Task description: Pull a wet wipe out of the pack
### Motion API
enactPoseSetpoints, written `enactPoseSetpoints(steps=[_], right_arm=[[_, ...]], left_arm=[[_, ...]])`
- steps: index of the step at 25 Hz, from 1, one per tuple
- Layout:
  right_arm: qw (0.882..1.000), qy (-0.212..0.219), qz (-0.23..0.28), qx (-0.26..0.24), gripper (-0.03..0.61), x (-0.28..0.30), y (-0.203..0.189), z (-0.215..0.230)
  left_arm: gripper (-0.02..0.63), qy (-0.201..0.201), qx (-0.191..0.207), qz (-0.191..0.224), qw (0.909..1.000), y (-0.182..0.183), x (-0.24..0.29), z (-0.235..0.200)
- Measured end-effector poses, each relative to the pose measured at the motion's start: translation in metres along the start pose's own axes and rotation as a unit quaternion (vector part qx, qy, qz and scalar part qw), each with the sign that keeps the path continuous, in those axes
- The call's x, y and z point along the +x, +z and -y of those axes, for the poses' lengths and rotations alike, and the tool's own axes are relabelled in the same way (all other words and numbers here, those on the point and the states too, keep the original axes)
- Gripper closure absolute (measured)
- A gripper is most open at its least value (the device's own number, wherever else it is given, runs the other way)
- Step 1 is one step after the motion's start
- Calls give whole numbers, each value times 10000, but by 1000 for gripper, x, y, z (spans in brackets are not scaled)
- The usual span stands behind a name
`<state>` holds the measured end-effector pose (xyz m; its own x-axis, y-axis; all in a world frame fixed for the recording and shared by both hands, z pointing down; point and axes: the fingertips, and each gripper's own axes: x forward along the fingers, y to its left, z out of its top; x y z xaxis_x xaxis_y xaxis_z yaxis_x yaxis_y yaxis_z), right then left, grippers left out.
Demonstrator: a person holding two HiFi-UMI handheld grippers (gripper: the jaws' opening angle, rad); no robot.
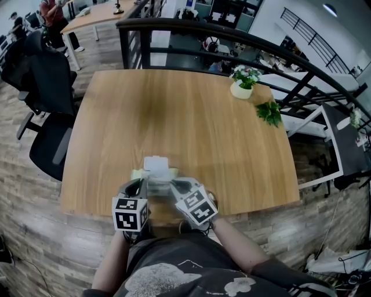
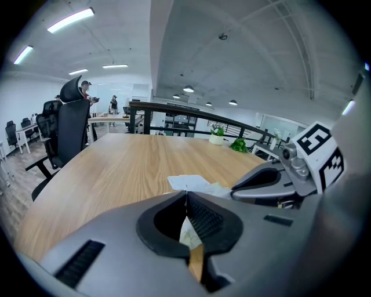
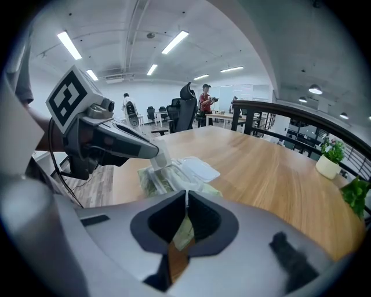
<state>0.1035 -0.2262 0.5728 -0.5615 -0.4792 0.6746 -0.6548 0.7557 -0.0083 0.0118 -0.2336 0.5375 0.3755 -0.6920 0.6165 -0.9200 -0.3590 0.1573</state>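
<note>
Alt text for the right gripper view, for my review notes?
The left claw pinches a white wet wipe sticking up from the open pack on a wooden table. The right claw, shut, fills the foreground.

An open-plan office on a railed upper level: a large light wooden table (image 1: 185, 127) with black swivel office chairs (image 1: 49, 145) beside it, a curved black metal railing (image 1: 243, 35) behind it, further wooden desks (image 1: 95, 14) where people (image 3: 204, 98) stand, long white strip ceiling lights (image 3: 174, 42), and grey wood-plank flooring (image 1: 35, 220).
</note>
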Motion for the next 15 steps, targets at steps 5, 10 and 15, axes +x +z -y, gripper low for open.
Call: enactPoseSetpoints(steps=[5, 10, 15], right_arm=[[10000, 0, -29, -91, 548, -2, 0, 1], [9999, -122, -9, -10, 548, -7, -3, 10], [9997, -243, 33, 51, 548, -11, -2, 17]], left_arm=[[599, 7, 66, -37, 10000, -2, 2, -2], [598, 12, 39, -94, 9999, -6, 2, -5], [598, 12, 74, -85, 9999, -5, 2, -5]])
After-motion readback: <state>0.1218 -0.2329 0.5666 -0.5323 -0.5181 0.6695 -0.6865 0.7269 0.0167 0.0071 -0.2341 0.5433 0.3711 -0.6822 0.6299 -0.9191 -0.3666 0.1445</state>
